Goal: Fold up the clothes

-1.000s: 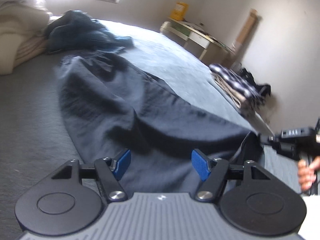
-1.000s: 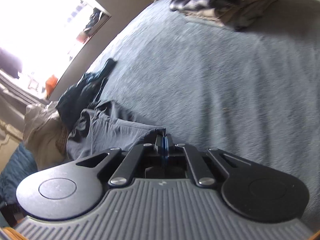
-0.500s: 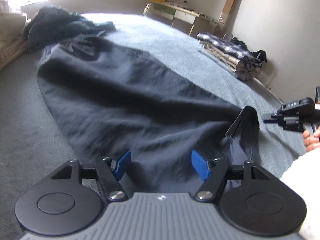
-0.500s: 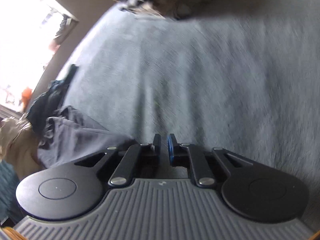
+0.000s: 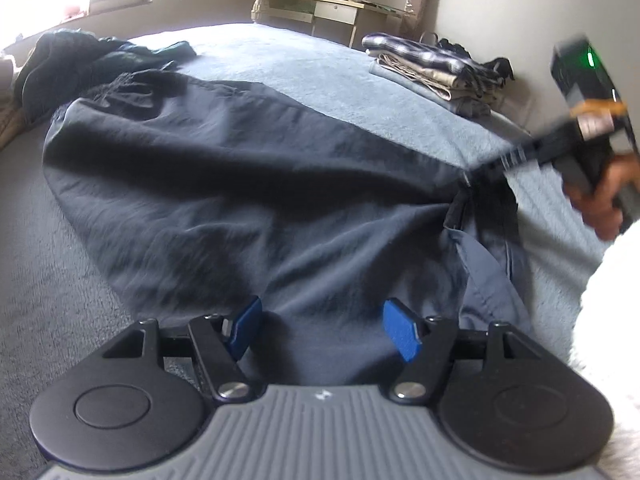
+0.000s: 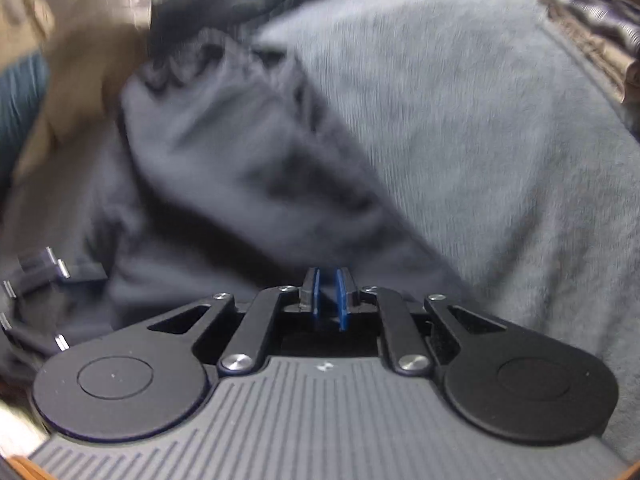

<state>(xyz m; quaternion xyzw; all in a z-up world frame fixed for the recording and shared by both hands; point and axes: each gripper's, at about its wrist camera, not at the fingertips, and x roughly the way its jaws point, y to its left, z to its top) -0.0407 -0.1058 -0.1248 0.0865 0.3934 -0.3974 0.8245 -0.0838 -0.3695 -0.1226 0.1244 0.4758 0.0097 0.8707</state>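
Dark navy trousers lie lengthwise on the blue-grey bed cover, waistband at the far end. My left gripper hovers over their near end, open, with blue pads wide apart and nothing pinched. A hand holds my right gripper at the right, its tips at a raised hem corner. Blur hides whether they touch it. In the right wrist view the trousers are smeared by motion. My right gripper there shows a narrow slit between its pads, with no cloth in it.
A stack of folded clothes sits at the bed's far right, near the wall. A heap of dark clothes lies at the far left. A desk stands beyond the bed. Bare cover lies right of the trousers.
My right gripper let go of the cloth edge, its pads parting slightly, then rolled and swung back over the trousers. My left gripper sank closer to the near end and levelled out.
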